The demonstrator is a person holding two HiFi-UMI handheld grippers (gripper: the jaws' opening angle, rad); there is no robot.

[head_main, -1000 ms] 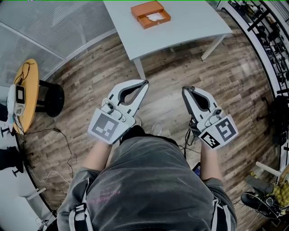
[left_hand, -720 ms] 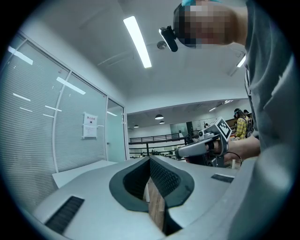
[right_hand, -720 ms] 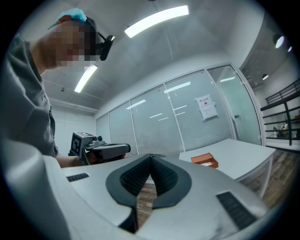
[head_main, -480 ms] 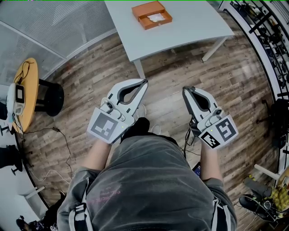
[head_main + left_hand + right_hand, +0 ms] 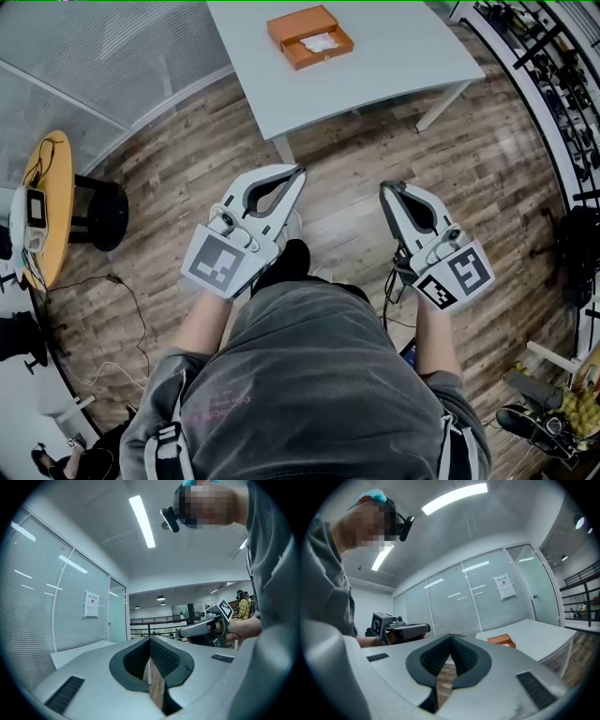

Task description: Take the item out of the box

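An orange box lies open on the white table at the top of the head view, with a white item in its tray. Both grippers are held level over the wooden floor, well short of the table. My left gripper is shut with nothing between its jaws, its tips meeting in the left gripper view. My right gripper is also shut and empty. The right gripper view shows the orange box on the table beyond the jaws.
A table leg stands ahead of my left gripper. At the left are a round yellow side table with devices, a black stool and cables on the floor. Racks and dark bags line the right side. A glass partition runs behind.
The table and box sit slightly lower in the head view, and the stool and side table have shifted: I have moved a little towards the table. Both grippers stay shut.
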